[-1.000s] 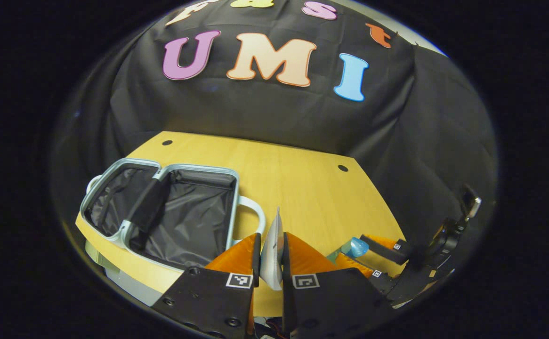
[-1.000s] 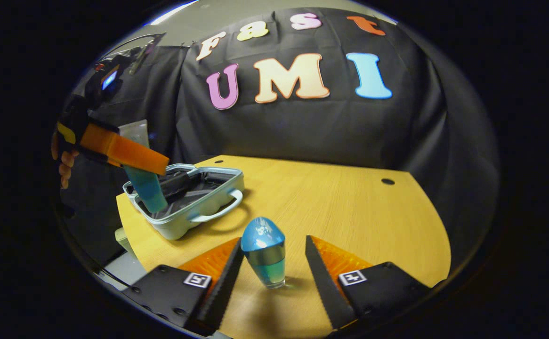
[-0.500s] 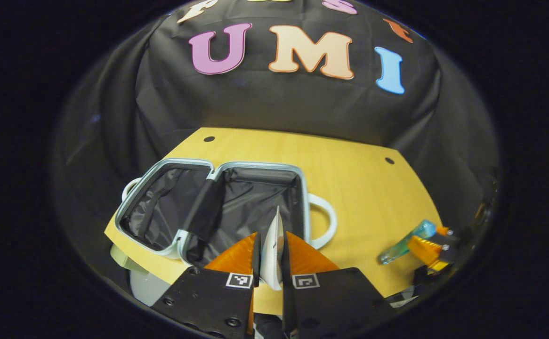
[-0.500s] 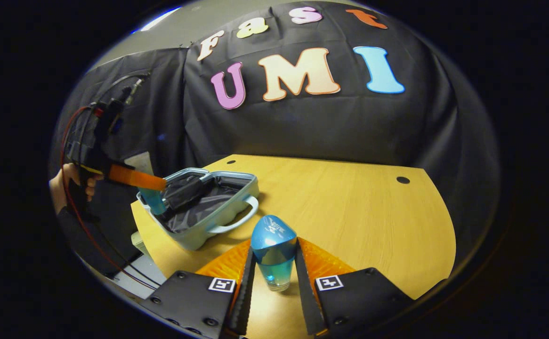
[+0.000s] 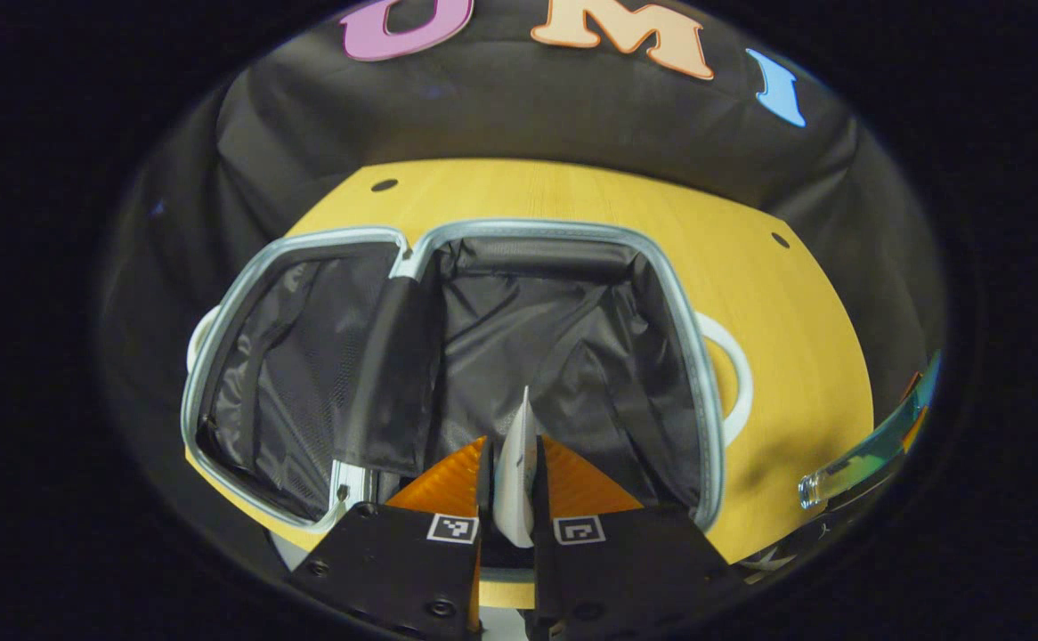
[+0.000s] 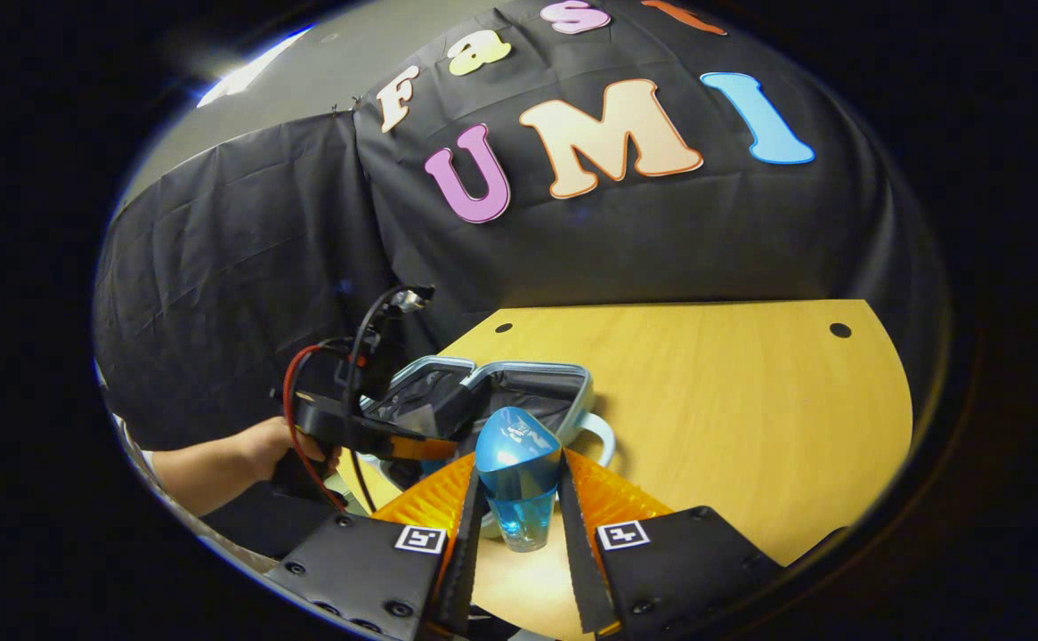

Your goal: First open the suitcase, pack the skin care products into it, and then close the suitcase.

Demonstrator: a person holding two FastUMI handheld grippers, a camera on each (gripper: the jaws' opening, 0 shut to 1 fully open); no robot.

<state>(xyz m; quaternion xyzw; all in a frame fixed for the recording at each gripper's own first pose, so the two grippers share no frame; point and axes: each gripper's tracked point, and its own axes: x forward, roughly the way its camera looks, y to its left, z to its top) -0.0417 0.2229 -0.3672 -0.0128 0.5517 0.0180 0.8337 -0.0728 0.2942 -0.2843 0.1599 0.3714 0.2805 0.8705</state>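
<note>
Left gripper (image 5: 510, 467) finger mounts: small square black-and-white coded tags, no readable letters
Right gripper (image 6: 514, 507) finger mounts: same kind of coded tags, no readable letters
Blue teardrop-shaped glass bottle (image 6: 517, 463): pale print on its cap, too small to read
Thin white flat sachet (image 5: 515, 476): seen edge-on, any print cannot be told

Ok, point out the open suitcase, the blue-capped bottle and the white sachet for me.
suitcase (image 5: 701, 356): left gripper view, on its pale rim at the right side.
blue-capped bottle (image 6: 517, 450): right gripper view, on its blue cap.
white sachet (image 5: 516, 472): left gripper view, on its flat body between the fingers.
</note>
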